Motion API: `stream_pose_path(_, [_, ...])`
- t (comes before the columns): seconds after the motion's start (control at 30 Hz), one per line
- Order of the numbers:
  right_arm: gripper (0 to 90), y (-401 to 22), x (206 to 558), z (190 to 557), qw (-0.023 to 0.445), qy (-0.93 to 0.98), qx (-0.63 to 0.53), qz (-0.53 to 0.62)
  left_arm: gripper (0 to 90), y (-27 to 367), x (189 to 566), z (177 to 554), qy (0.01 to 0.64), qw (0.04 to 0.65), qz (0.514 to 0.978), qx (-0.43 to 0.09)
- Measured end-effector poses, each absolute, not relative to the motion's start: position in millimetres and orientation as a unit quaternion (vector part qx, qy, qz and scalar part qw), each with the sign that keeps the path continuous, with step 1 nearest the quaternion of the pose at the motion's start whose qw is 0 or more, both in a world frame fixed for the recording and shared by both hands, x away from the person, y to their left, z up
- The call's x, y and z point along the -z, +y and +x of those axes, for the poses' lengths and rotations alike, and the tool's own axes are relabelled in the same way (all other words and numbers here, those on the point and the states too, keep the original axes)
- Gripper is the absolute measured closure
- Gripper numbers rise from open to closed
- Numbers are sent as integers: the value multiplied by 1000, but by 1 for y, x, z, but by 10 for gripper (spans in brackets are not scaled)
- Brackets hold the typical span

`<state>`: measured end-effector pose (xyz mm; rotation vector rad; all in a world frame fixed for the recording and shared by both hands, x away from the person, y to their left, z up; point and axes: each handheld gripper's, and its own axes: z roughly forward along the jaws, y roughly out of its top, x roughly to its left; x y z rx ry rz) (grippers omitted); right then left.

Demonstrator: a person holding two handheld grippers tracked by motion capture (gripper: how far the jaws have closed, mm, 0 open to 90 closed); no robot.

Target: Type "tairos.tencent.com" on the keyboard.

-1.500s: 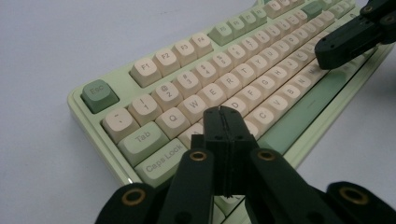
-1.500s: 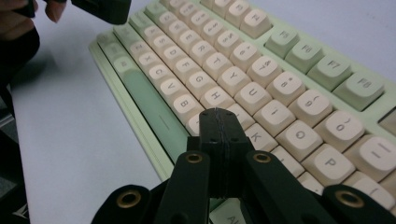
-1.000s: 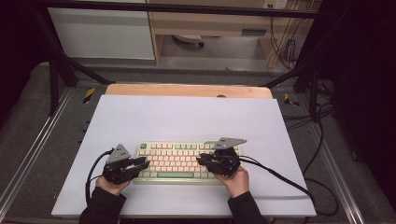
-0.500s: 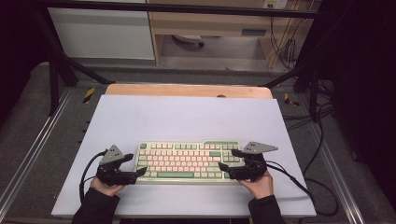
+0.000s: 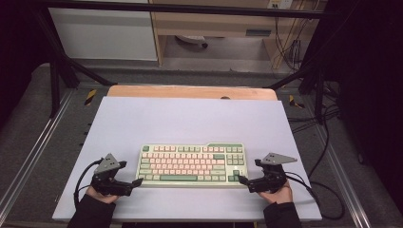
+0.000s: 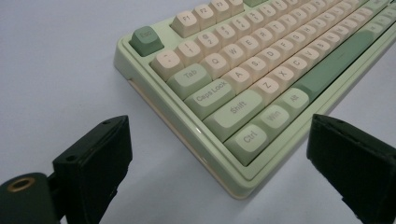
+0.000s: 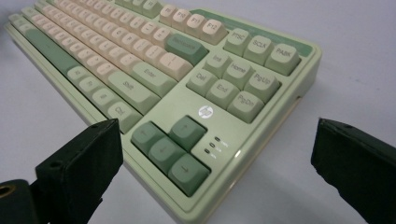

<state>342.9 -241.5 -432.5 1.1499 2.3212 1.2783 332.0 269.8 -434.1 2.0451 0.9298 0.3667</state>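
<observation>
Hand-held gripper spread, keyboard corner between jaws, untouched.

A pale bench stood on grey floor; behind it were a white cabinet and dark frame bars.

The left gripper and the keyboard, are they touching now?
Apart. In the left gripper view the left gripper stands open, and bare table shows between each jaw and the keyboard.

Keyboard: pale green case, cream and sage-green keycaps, between black left gripper and black right gripper. Beneath them, lavender mat; beyond it, tan wooden table.
</observation>
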Motion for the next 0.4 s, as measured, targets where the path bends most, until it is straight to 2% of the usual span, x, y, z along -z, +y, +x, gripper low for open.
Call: stream_pose_path(0.4, [5, -256, 440, 338, 115, 791, -444, 405, 69, 268, 441, 332, 363, 414, 823, -140])
